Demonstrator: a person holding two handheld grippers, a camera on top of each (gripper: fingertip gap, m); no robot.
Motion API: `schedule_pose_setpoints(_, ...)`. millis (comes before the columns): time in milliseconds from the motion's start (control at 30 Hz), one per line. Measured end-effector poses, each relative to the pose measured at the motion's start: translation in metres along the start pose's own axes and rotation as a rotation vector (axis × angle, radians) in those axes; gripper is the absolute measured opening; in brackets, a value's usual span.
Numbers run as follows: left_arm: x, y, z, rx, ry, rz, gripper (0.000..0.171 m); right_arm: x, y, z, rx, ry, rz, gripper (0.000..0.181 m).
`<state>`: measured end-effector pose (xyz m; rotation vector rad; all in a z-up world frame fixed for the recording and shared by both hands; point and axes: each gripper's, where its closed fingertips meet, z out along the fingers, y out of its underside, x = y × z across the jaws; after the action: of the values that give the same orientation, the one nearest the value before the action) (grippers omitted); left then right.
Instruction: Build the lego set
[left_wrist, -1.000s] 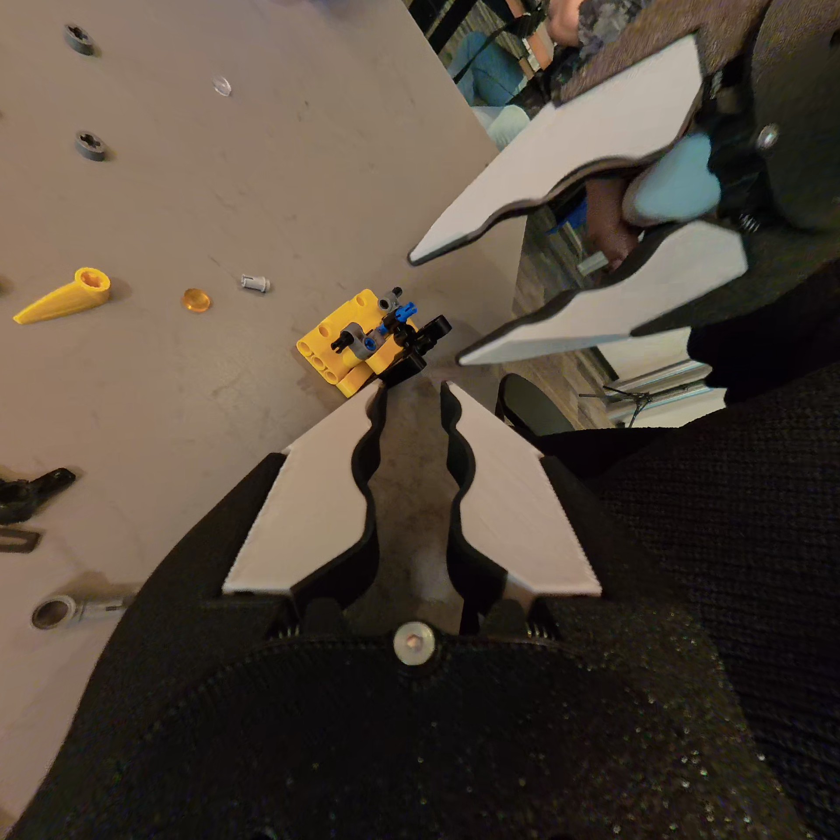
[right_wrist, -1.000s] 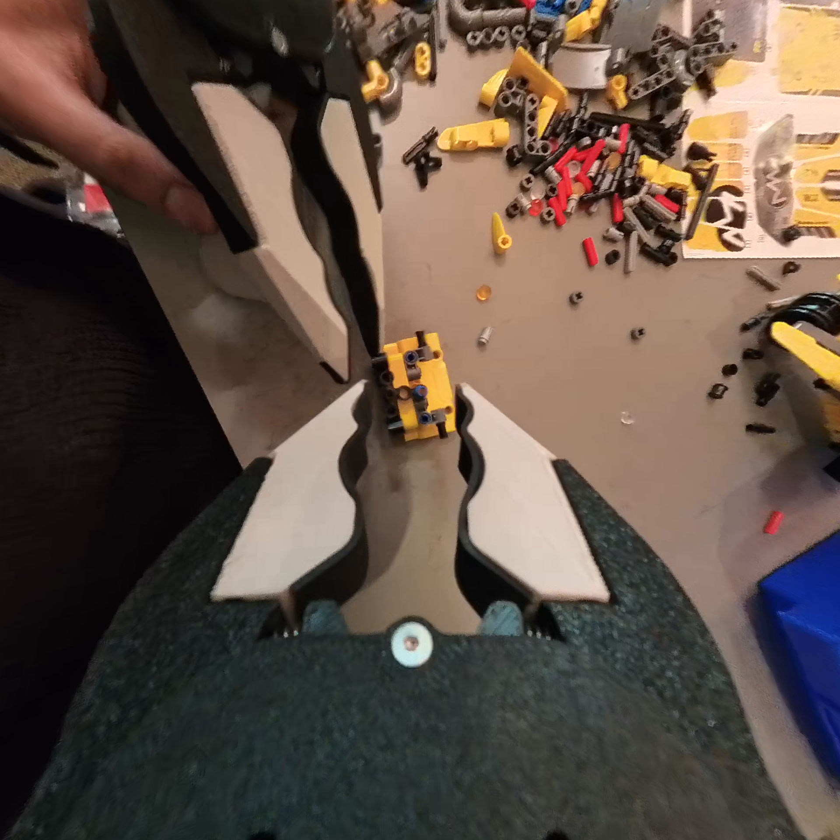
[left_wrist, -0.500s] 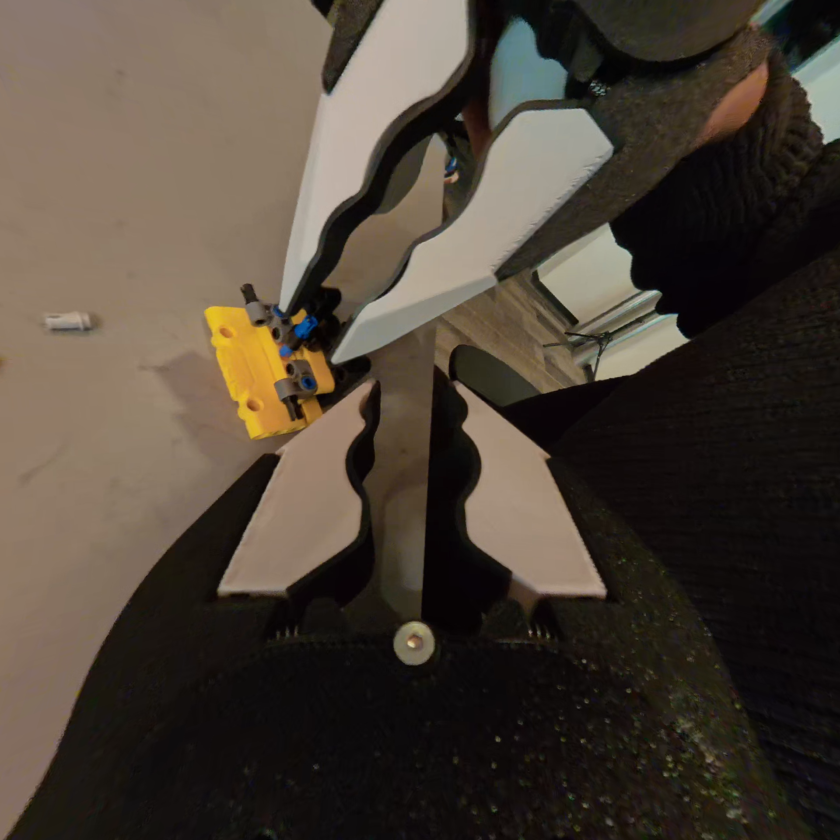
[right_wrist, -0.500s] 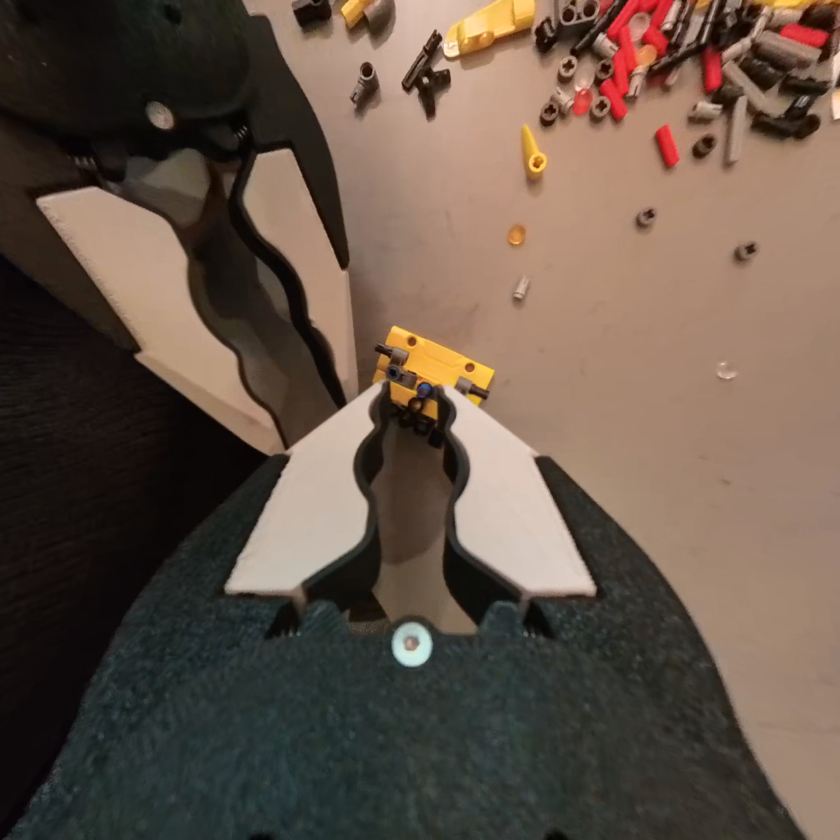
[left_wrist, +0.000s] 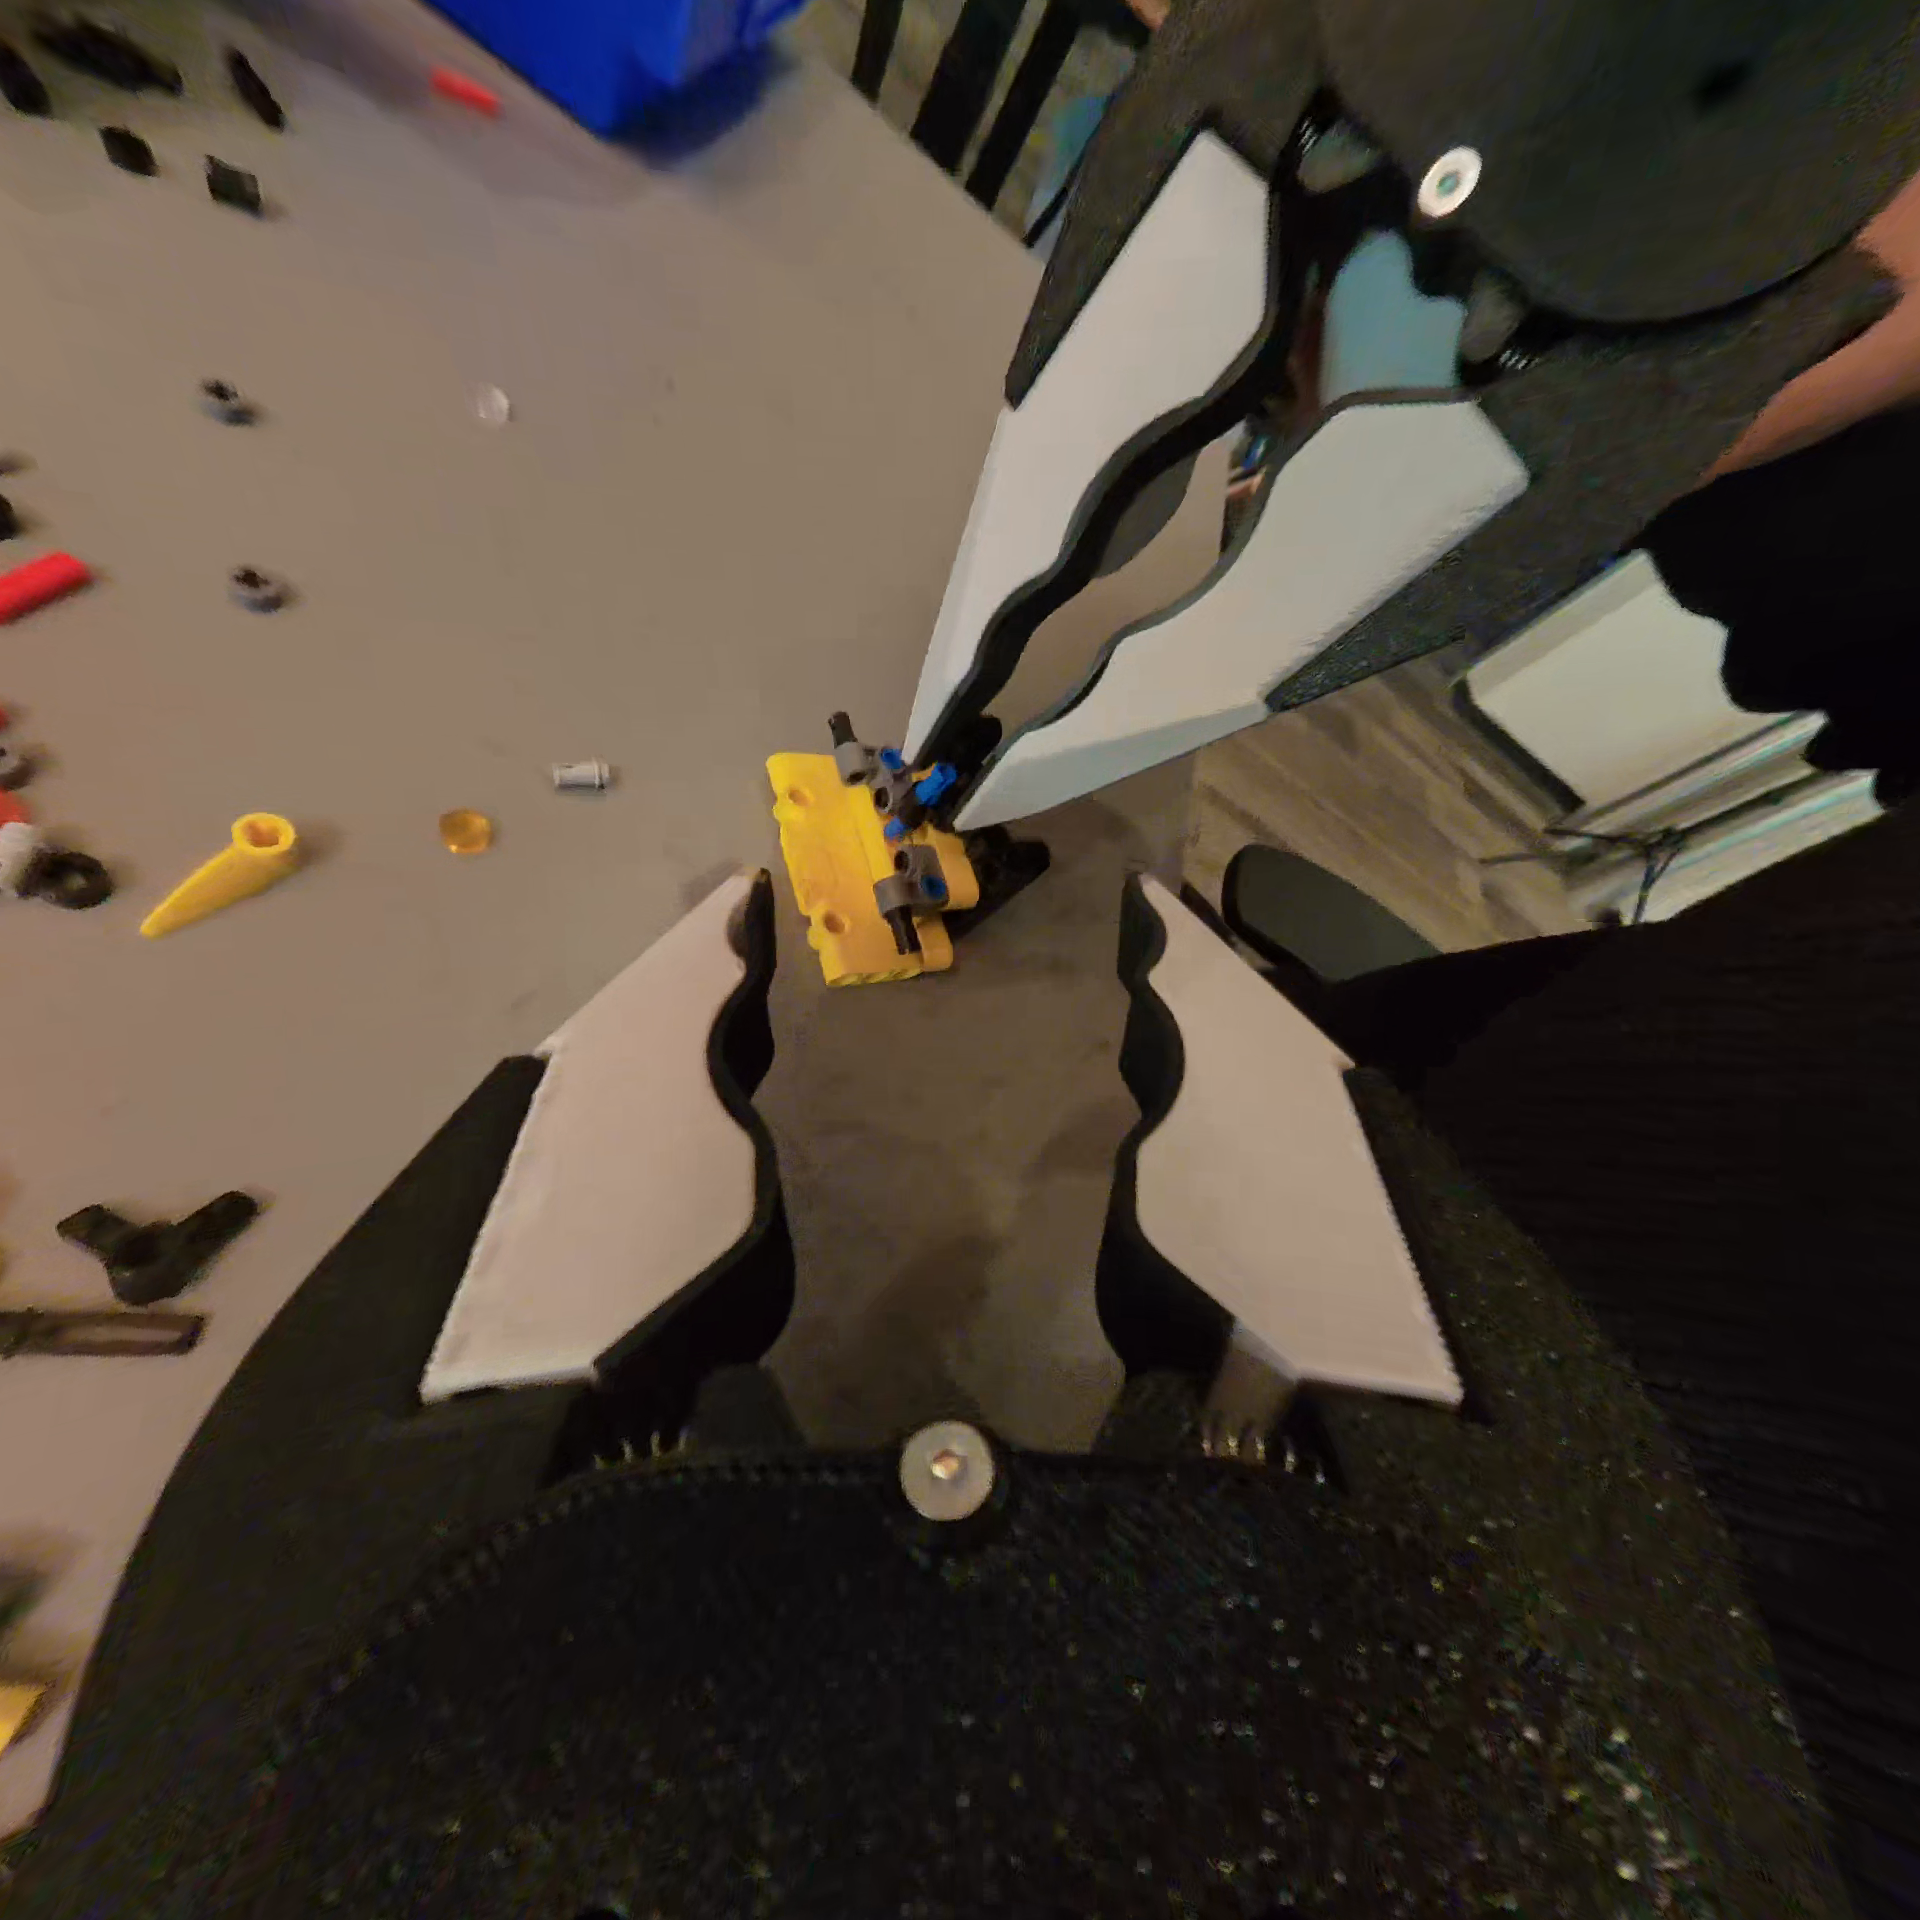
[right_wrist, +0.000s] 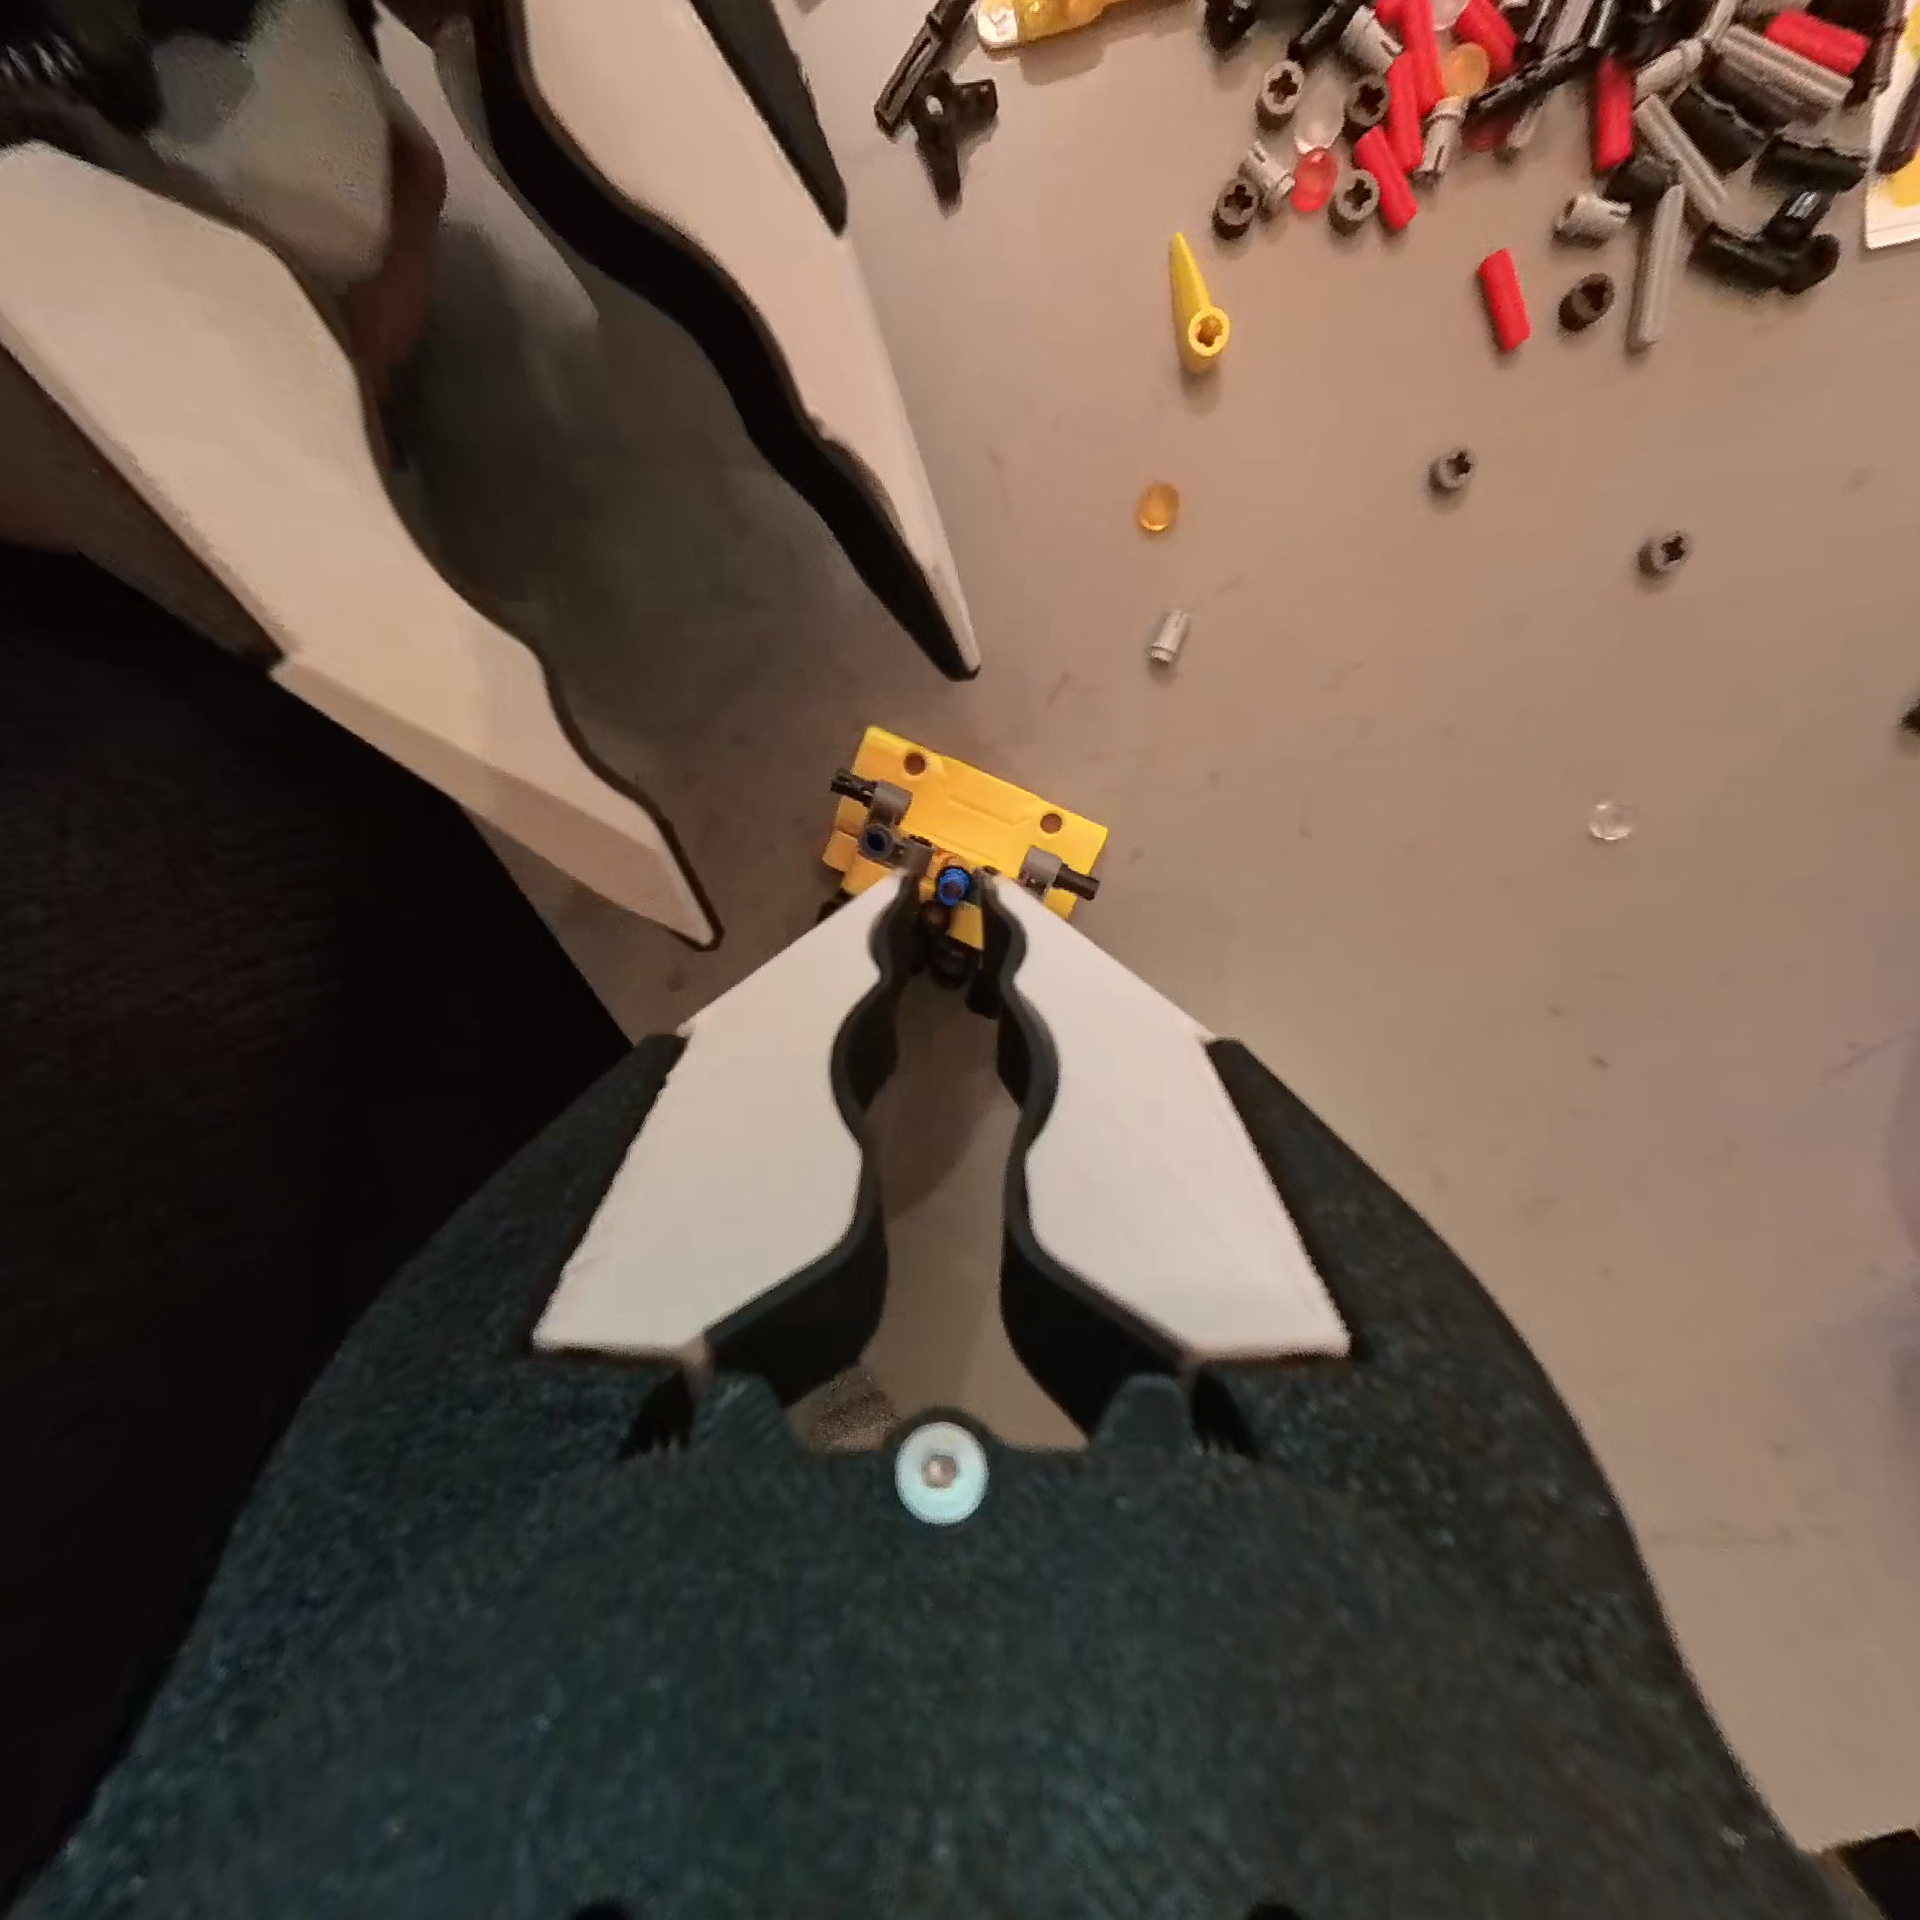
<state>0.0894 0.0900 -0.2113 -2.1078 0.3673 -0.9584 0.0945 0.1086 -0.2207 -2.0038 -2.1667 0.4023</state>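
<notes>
Right gripper (right_wrist: 943, 896) pinching yellow assembly (right_wrist: 971, 805).

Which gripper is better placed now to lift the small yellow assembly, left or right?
Probably the right gripper: its fingertips are closed on the blue pin side of the yellow assembly. The left gripper is open, its fingertips apart just short of the assembly.

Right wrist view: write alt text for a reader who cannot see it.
The right claw is closed on the near edge of a small yellow brick assembly on a grey table. The left claw hangs open at upper left; loose red, grey and black pieces lie scattered at upper right.
</notes>
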Motion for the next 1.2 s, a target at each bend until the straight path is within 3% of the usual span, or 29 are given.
schedule_pose_setpoints(267, -0.007, 0.017, 0.014, -0.13, -0.083, 0.037, 0.056, 0.0, 0.001, 0.004, -0.033, 0.017, -0.032, 0.006)
schedule_pose_setpoints(500, -0.005, 0.019, 0.015, -0.143, -0.067, 0.03, 0.049, 0.0, 0.001, 0.004, -0.054, 0.025, -0.041, 0.006)
schedule_pose_setpoints(1033, 0.002, 0.022, 0.015, -0.152, -0.004, -0.009, 0.05, -0.001, 0.004, 0.005, -0.03, 0.028, 0.049, 0.006)
schedule_pose_setpoints(1200, 0.003, 0.022, 0.014, -0.147, 0.016, -0.022, 0.05, -0.006, 0.006, 0.005, -0.024, 0.029, 0.074, 0.022)
